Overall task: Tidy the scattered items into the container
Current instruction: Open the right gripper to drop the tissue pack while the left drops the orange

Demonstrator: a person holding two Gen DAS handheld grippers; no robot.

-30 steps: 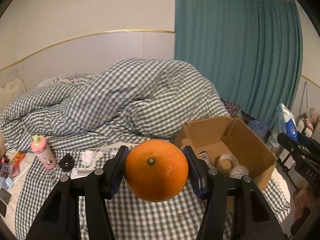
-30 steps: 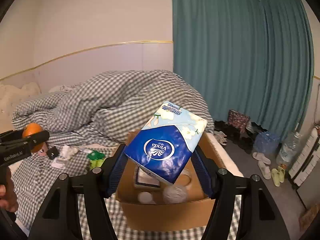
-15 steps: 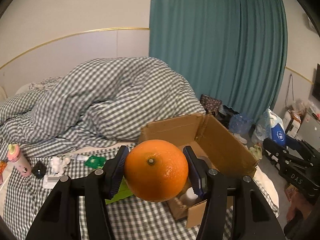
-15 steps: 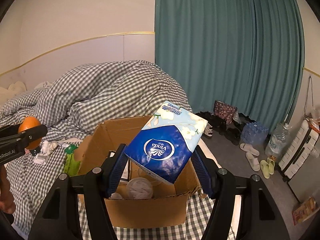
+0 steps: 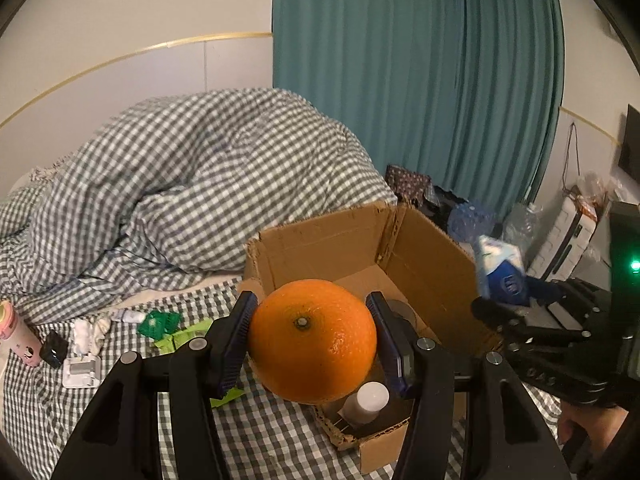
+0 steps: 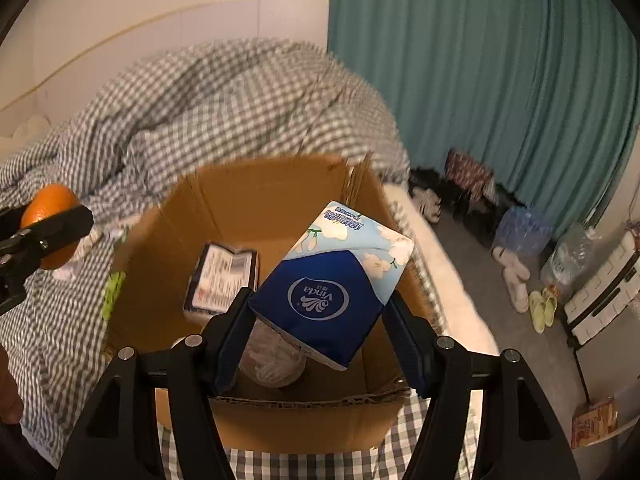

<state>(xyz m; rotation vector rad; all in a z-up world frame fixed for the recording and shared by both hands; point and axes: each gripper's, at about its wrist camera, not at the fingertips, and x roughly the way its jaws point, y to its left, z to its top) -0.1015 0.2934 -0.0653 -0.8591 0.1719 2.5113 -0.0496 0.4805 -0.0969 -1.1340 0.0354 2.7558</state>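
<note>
A: Left gripper (image 5: 312, 342)?
B: Clamped on round orange fruit (image 5: 312, 338), above the near corner of the open brown cardboard box (image 5: 340, 236).
A: Right gripper (image 6: 320, 320)?
B: Clamped on blue-white tissue pack (image 6: 336, 280), tilted, over the box (image 6: 264, 200) interior.
A: Box contents?
B: Clear tape roll (image 6: 272, 356) at 6 o'clock, small printed carton (image 6: 222, 280) at 10.
A: Farther out?
B: Checked duvet (image 5: 192, 176) at 11, teal curtain (image 5: 420, 80) at 1.

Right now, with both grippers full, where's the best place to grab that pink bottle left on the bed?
Grip the pink bottle across its round body, below the yellow cap, coming in level from the side. It stands upright on the checked bedsheet, and the black item sits close on one side, so approach from the other.
</note>
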